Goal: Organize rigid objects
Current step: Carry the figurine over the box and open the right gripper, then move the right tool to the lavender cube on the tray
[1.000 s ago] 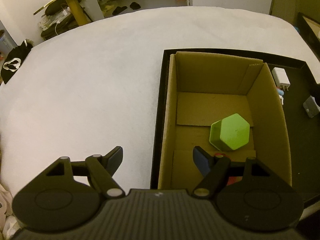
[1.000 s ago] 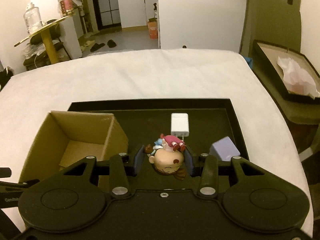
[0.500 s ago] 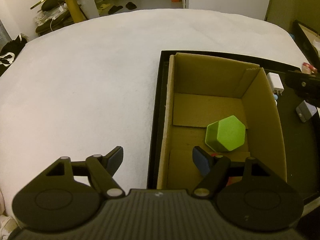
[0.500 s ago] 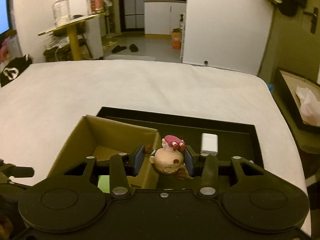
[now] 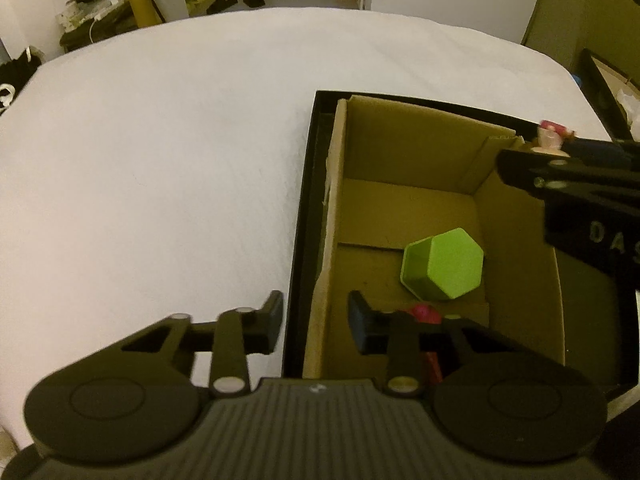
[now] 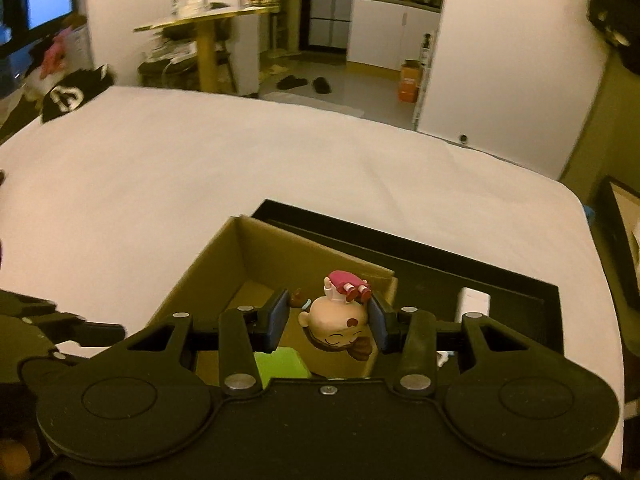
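Observation:
My right gripper (image 6: 329, 320) is shut on a small cartoon doll figure (image 6: 340, 326), held upside down over the far right corner of the cardboard box (image 6: 280, 256). The doll (image 5: 552, 138) and the right gripper also show in the left wrist view at the right edge. The box (image 5: 340, 208) sits in a black tray (image 5: 304, 216) on the white bed. A green hexagonal block (image 5: 444, 264) lies inside the box, with a red object (image 5: 424, 314) partly hidden behind my left fingers. My left gripper (image 5: 316, 326) is open, straddling the box's near left wall.
A white charger (image 6: 474, 304) lies in the black tray (image 6: 500, 284) right of the box. The white bed (image 5: 160, 140) spreads to the left and far side. A second dark tray (image 6: 620, 216) with paper stands off the bed at right.
My right gripper carried the doll left, from above the tray to over the box. My left gripper shifted slightly; the box now sits further right in its view.

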The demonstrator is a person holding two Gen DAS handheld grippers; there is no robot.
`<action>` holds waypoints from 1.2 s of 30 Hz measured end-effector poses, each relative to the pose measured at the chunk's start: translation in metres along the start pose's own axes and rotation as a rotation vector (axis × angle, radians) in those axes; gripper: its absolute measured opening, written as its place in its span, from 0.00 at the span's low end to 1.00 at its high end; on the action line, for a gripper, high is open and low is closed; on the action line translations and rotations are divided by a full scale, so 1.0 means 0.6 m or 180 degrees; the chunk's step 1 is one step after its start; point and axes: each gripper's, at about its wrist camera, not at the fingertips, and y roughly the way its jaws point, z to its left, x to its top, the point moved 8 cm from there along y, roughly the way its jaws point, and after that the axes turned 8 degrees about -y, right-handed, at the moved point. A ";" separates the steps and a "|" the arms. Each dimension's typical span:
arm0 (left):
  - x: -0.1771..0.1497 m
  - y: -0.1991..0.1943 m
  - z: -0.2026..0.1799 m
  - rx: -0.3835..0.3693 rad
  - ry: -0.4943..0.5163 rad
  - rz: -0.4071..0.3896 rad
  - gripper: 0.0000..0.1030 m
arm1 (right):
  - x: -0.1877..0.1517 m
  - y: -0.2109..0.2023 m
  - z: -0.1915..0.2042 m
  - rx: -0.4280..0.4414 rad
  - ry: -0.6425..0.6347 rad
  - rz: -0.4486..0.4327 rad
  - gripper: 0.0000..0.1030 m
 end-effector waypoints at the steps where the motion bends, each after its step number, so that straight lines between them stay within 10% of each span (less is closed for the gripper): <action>1: 0.000 0.001 0.000 -0.0010 -0.0005 0.0011 0.24 | 0.001 0.001 0.005 0.0017 -0.0040 0.0006 0.41; 36: 0.001 0.031 -0.006 0.0042 0.0027 0.0177 0.11 | -0.073 -0.031 -0.045 -0.0017 0.0094 0.0172 0.53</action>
